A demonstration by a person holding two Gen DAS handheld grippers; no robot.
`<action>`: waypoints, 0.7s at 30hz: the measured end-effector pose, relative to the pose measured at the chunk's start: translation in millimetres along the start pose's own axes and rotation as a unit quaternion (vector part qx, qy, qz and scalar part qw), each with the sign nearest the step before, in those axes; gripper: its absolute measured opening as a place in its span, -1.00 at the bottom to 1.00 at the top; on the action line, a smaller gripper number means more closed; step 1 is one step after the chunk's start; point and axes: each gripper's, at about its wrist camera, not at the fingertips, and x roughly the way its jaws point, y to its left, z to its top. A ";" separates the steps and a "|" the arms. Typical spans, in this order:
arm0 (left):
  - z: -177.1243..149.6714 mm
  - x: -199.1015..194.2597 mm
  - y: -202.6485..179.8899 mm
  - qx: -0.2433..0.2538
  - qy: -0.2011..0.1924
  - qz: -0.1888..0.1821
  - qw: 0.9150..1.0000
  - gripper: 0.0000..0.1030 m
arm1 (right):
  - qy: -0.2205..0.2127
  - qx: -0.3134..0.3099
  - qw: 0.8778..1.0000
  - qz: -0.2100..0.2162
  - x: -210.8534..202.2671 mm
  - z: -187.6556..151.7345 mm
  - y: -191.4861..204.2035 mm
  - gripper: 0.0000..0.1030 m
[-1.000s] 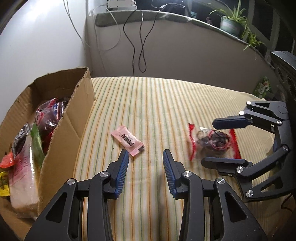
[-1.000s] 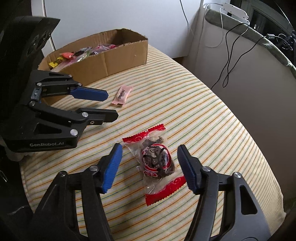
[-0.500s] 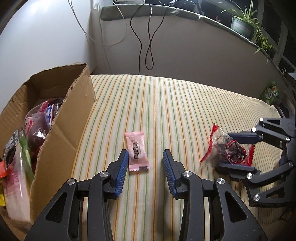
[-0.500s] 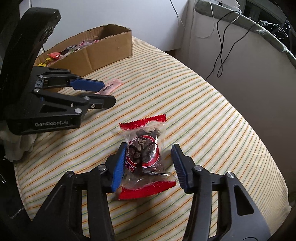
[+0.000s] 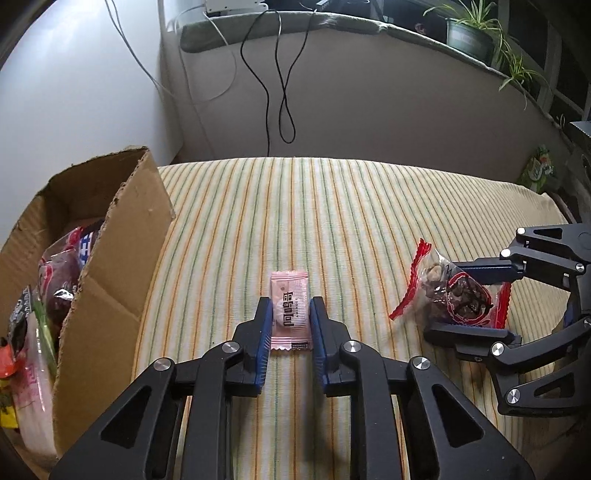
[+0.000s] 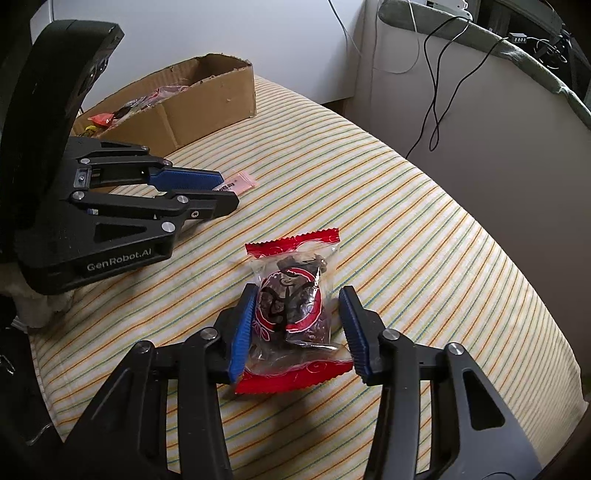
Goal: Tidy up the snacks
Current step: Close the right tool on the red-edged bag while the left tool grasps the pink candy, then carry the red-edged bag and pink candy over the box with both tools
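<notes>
The pink candy (image 5: 289, 309) lies flat on the striped cloth (image 5: 332, 206), right between the two blue fingers of the left claw (image 5: 288, 317). The fingers are closing on it and sit at both its sides, but I cannot tell if they squeeze it yet. The red snack bag (image 6: 291, 306) lies between the fingers of the right claw (image 6: 299, 314). That claw is closing too. Its left finger touches the bag, and its right finger has a small gap, so the bag is not pinched yet.

The cardboard box (image 5: 122, 266) stands to the left of the left claw, near it. It has many snack packs (image 5: 61, 280) in it, too many to count well.

There is one pink candy, one red snack bag, one box and two claws. Behind the cloth hang black wires (image 5: 284, 92), and two green plants (image 5: 476, 29) stand on the ledge at the far right
</notes>
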 end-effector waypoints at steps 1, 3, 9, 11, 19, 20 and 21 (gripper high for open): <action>-0.2 -0.7 0.6 -0.002 0.000 -0.003 1.000 -0.63 | 0.000 0.001 1.000 -0.001 0.0 0.2 0.1 -0.12; 0.6 -1.4 1.1 -0.004 0.000 -0.006 1.000 -0.64 | -0.001 0.005 1.000 -0.002 -1.8 -0.4 0.5 -0.13; -4.1 -14.8 -0.8 -0.003 -0.007 -0.017 1.000 -0.64 | -0.016 0.021 1.000 -0.005 -16.1 -0.3 0.2 -0.17; -5.1 -21.5 -1.2 -0.002 -0.013 -0.020 1.000 -0.64 | -0.021 0.025 0.999 -0.008 -21.4 0.5 1.5 -0.17; -11.3 -59.2 0.9 0.001 -0.045 -0.029 0.999 -0.64 | -0.036 0.031 0.999 -0.014 -39.8 0.9 11.4 -0.18; -12.2 -64.1 2.2 0.001 -0.050 -0.030 0.998 -0.64 | -0.039 0.031 0.999 -0.015 -43.2 1.6 13.8 -0.17; -12.3 -65.9 5.0 0.001 -0.053 -0.031 0.998 -0.64 | -0.043 0.032 0.998 -0.016 -46.8 2.6 16.4 -0.17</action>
